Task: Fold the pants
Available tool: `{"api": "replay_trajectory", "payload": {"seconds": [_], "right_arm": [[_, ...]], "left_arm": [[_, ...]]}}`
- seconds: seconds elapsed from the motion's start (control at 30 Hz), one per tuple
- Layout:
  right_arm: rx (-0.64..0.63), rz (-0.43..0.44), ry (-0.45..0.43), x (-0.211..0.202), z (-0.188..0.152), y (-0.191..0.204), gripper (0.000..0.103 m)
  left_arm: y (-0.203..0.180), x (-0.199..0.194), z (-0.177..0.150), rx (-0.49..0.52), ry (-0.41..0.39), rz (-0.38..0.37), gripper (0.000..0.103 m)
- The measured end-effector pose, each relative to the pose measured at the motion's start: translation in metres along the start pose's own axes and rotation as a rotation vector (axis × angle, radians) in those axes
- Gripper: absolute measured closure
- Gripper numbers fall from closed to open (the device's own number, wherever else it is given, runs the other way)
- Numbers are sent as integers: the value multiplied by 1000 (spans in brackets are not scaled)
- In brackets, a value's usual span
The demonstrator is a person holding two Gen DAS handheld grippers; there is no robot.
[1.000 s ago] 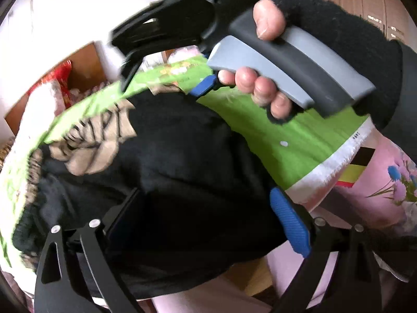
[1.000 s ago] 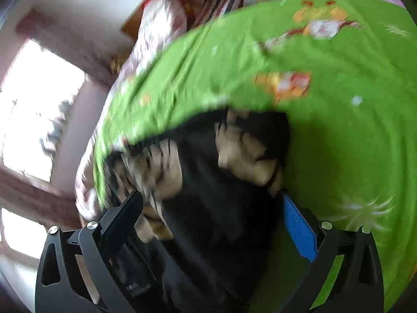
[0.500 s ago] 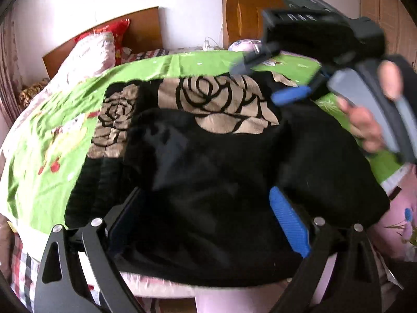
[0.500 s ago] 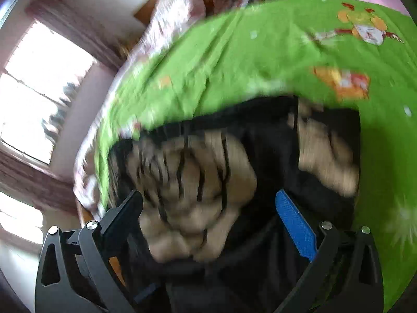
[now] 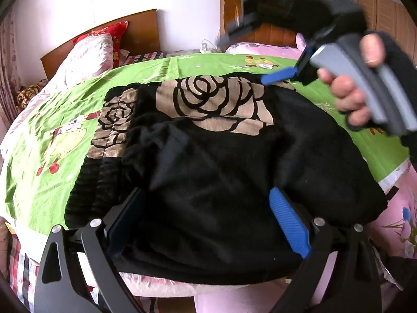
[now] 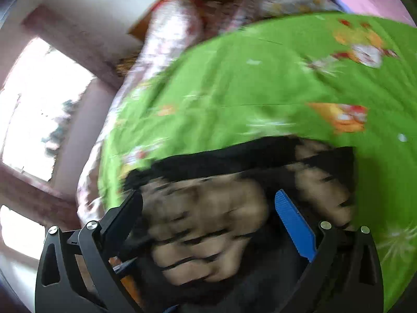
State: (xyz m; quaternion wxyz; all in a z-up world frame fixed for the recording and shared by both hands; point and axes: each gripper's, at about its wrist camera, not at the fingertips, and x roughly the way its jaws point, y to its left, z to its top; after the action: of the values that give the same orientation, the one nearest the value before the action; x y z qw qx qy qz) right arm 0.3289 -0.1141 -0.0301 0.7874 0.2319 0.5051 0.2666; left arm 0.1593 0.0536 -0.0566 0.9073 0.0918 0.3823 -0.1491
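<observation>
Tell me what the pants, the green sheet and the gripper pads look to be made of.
Pants: soft, matte black knit or fleece, judging by the fuzzy surface and limp folds; tan rose panels look plush. Green sheet: thin woven printed cloth, probably cotton, with fine creases. Left gripper pads: blue ribbed rubber or plastic, which of the two unclear.

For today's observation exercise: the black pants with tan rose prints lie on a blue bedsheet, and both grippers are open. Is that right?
One detail is wrong: the bedsheet is green, not blue, as the left wrist view shows. The rest holds: the black pants with tan rose prints lie on it, and the left gripper and right gripper are both open.
</observation>
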Motion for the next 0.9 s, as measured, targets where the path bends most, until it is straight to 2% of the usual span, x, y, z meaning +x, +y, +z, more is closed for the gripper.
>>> {"api": "replay_trajectory", "payload": {"seconds": [0.07,0.13,0.23,0.3,0.37,0.43,0.5,0.6,0.73,0.77,0.83,0.9], "right_arm": [[-67,59,40,7,-11,28,4],[-132,61,95,22,-18,44,4],[-113,-37,174,63,-13,32,4],[-112,11,116,64,0,27,4],[-33,48,102,63,17,17,4],[22,76,83,55,27,12,4],[17,107,41,38,28,14,4],[-4,85,-18,6,27,11,4],[43,-47,33,13,25,-20,4],[60,-51,46,19,25,-28,4],[65,5,4,17,32,-41,4],[102,11,-9,19,41,-48,4]], "left_arm": [[-3,0,-1,-1,-5,4,5],[-3,0,-2,2,-7,7,5],[-3,0,-2,5,-3,7,5],[-4,0,-3,10,-1,10,5],[-3,0,-3,10,1,4,5],[-3,0,-3,10,3,2,5],[-2,1,-3,10,5,0,5],[-1,1,-2,5,2,-2,4],[-2,2,-2,5,2,5,3],[-2,3,-2,5,4,6,3],[-2,3,-1,6,8,8,3],[-2,3,-1,6,13,11,3]]}}
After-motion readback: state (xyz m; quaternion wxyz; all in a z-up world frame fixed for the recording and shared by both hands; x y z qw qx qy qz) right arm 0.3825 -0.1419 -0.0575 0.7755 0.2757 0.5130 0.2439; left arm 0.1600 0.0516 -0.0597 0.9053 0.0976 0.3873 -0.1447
